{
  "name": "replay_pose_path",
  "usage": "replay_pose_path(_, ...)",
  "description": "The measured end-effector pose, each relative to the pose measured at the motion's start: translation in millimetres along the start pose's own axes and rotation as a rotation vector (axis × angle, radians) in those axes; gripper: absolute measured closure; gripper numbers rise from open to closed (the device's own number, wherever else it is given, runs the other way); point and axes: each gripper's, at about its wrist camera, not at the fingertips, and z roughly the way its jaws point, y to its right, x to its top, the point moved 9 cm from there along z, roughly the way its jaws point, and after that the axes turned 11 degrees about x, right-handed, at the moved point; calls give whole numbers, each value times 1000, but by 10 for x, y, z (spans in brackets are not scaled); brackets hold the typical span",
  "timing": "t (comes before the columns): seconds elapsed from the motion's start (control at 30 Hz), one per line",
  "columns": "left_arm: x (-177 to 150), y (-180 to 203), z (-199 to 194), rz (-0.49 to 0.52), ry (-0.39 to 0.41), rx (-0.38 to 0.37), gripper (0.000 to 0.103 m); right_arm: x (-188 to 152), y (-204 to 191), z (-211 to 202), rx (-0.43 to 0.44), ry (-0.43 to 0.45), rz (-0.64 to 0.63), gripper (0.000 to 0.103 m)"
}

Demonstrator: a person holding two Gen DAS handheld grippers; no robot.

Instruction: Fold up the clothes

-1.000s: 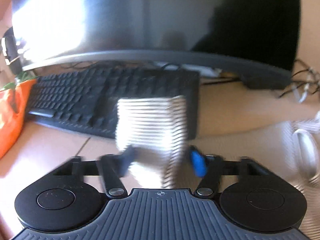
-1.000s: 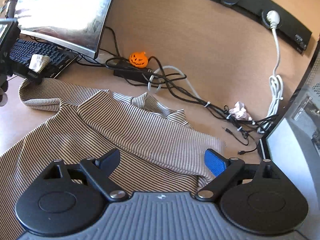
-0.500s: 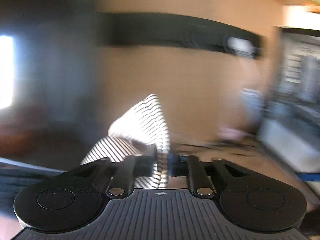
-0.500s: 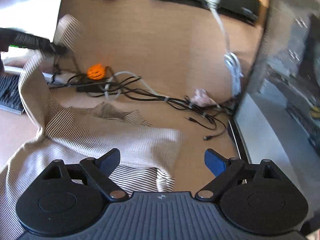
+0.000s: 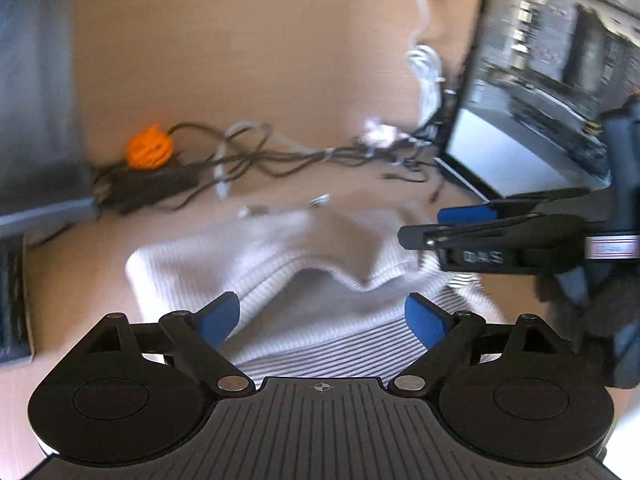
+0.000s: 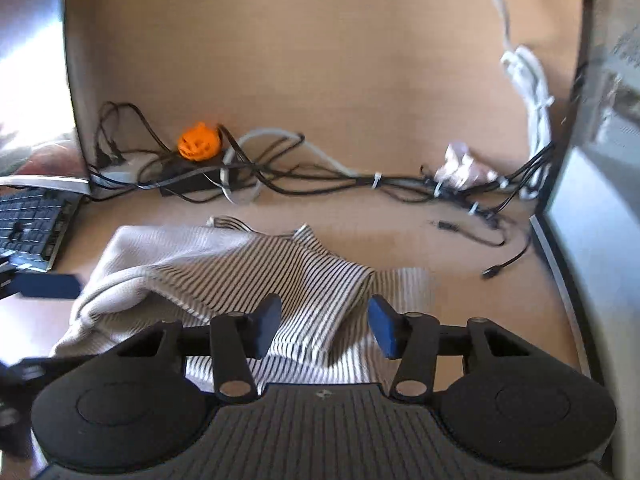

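Note:
A cream garment with thin dark stripes (image 5: 304,280) (image 6: 256,272) lies bunched on the wooden desk, one layer folded over onto another. My left gripper (image 5: 322,320) hangs open just above its near part, nothing between the blue pads. My right gripper (image 6: 324,324) is also open, low over the striped cloth, which shows between its fingers without being pinched. In the left wrist view the right gripper (image 5: 460,226) reaches in from the right over the garment's far right edge. A blue fingertip (image 6: 48,285) of the left gripper shows at the left in the right wrist view.
Tangled black and white cables (image 6: 320,176) and an orange pumpkin figure (image 6: 199,146) lie behind the garment. A keyboard (image 6: 32,220) and a monitor (image 6: 32,80) stand at the left, a second screen (image 5: 540,100) at the right, a crumpled paper (image 6: 460,166) near it.
The left gripper carried the striped sleeve from the keyboard side rightward over the garment, then opened and let it drop. The right gripper's fingers have narrowed and moved down onto the cloth.

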Motion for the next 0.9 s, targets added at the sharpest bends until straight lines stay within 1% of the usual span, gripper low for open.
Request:
replay_pose_path(0.03,-17,-65,27,-15,-9,7,9,-22,10,107,2,-18,9,58)
replay_pose_path(0.07,-33,-115,45,-25,-16,14,9,-60,13,185,7,-37,16,71)
replay_pose_path(0.13,-47,-178,57,-36,-23,19,9,-114,-15,314,35,-69,34,85)
replay_pose_path(0.17,-46,-206,59,-40,-23,19,9,-120,-56,318,48,-64,31,87)
replay_pose_path(0.23,-39,-251,59,-45,-19,14,9,-27,-213,178,68,-17,-36,93)
replay_pose_path(0.3,-22,-271,73,-48,-19,-3,9,108,-311,-32,52,39,-95,93)
replay_pose_path(0.33,-13,-269,88,-48,-24,-16,9,176,-312,-151,31,67,-112,98)
replay_pose_path(0.4,-29,-252,130,-46,-44,-39,8,219,-211,-317,-14,93,-111,98)
replay_pose_path(0.47,-110,-209,199,-38,-84,-61,8,136,-59,-358,-61,85,-103,98)
replay_pose_path(0.57,-231,-145,299,-26,-146,-94,8,-144,185,-287,-127,18,-72,98)
replay_pose_path(0.6,-272,-124,332,-23,-166,-105,8,-227,213,-267,-127,0,-65,98)
replay_pose_path(0.63,-294,-119,343,-18,-170,-101,8,-288,204,-271,-121,-7,-72,98)
replay_pose_path(0.7,-304,-135,343,-12,-156,-75,8,-371,173,-299,-110,-13,-86,97)
replay_pose_path(0.77,-268,-171,346,-11,-136,-42,8,-403,154,-328,-97,-17,-85,91)
replay_pose_path(0.83,-229,-168,360,3,-127,-21,8,-398,153,-314,-80,-18,-60,90)
replay_pose_path(0.87,-209,-141,359,25,-115,-9,9,-374,140,-288,-67,-15,-41,90)
replay_pose_path(0.9,-192,-102,356,54,-101,0,15,-358,120,-285,-44,-13,-15,90)
